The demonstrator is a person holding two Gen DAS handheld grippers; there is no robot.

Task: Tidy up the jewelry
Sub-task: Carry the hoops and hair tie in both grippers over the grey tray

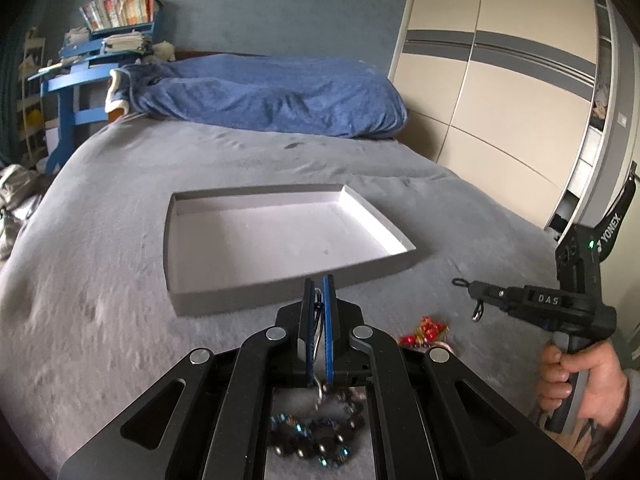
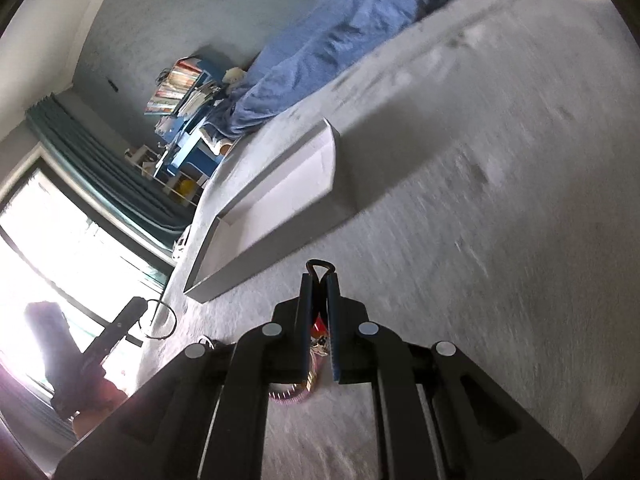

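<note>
A: Grey plush covers the bed [image 1: 100, 240], and the shallow white tray [image 1: 280, 236] sits sunk into it. Nothing lies in the tray yet, so the sorting looks barely begun.

B: What is the left hand-held gripper [image 1: 319, 300] doing?

A: Its jaws are clenched on a thin wire piece [image 1: 317, 336], just short of the tray's near wall. From the right wrist view that piece reads as a hoop [image 2: 160, 320] hanging off the tip.

B: And the right hand-held gripper [image 2: 320, 280]?

A: Clenched too, on a dark cord loop [image 2: 320, 269] that pokes out past the tips. It hovers to the right of the tray, above the bed. A clasp [image 1: 476, 314] dangles beneath it.

B: What is left loose?

A: A dark beaded chain [image 1: 316, 436] lies on the bed on the near side of the tray, under the left tool. Red beads [image 1: 424, 330] lie near the tray's near-right corner.

B: So the step in hand?

A: Carrying, I judge. Next, each piece must clear the tray wall, then the jaws should part low over the tray floor, apart from each other, so hoop and cord don't tangle.
</note>
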